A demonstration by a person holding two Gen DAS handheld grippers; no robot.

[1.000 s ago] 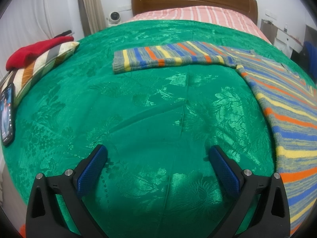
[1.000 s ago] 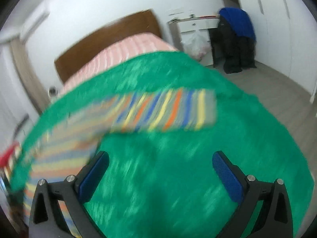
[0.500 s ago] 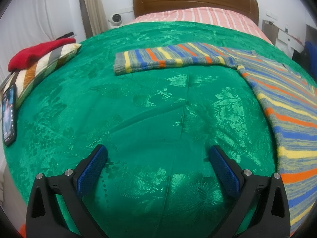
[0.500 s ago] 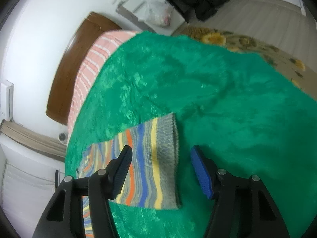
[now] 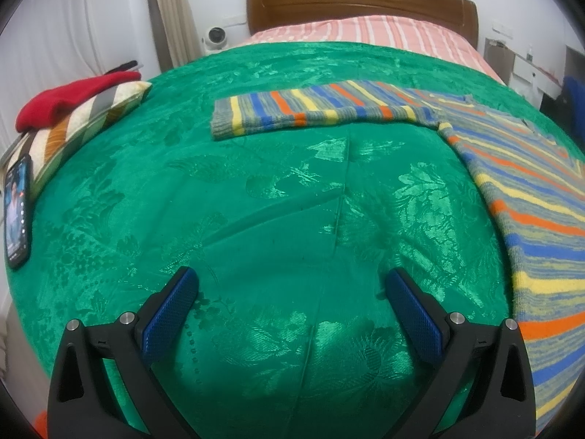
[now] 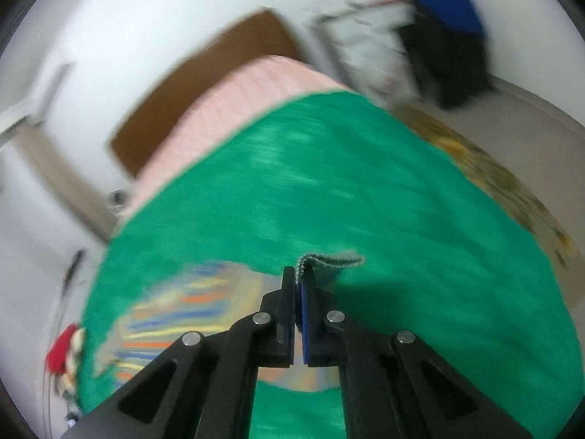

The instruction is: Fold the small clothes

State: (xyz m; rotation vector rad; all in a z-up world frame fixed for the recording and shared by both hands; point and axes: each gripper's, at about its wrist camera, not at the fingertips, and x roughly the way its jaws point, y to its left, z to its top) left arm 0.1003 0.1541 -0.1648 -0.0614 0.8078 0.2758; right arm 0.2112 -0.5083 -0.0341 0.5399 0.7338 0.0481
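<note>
While the right gripper [image 6: 298,274] pinches the grey cuff [image 6: 331,261] of the striped sweater [image 5: 512,190], its jaws have just been closing and now sit pressed together w/ knit between them; a loop of cuff sticks out at approx 12–1 o'clock of the tips. Right wrist view is motion-blurred, so how deep the bite goes: cannot tell.

Left gripper [image 5: 289,303]: jaws spread wide, nothing between, hovering over bare green bedspread [image 5: 256,219], well apart from the garment.

Sweater location: on the bed, body at 3 o'clock in the left wrist view, one sleeve [image 5: 318,111] laid flat across toward 12 o'clock.

Step in hand, est.: carry the held sleeve over the body for the first fold. To do it well: keep the pinch on the cuff, lift only enough to clear the bedspread, lay it straight across w/o twisting, release once flat. Left jaws could pin the shoulder so the body doesn't drag.

Count: sweater x1; sleeves seen flat x1, other in the jaws; grippers x2; phone [image 5: 16,216] x1; striped pillow [image 5: 84,124] x1; red cloth [image 5: 69,100] x1.
</note>
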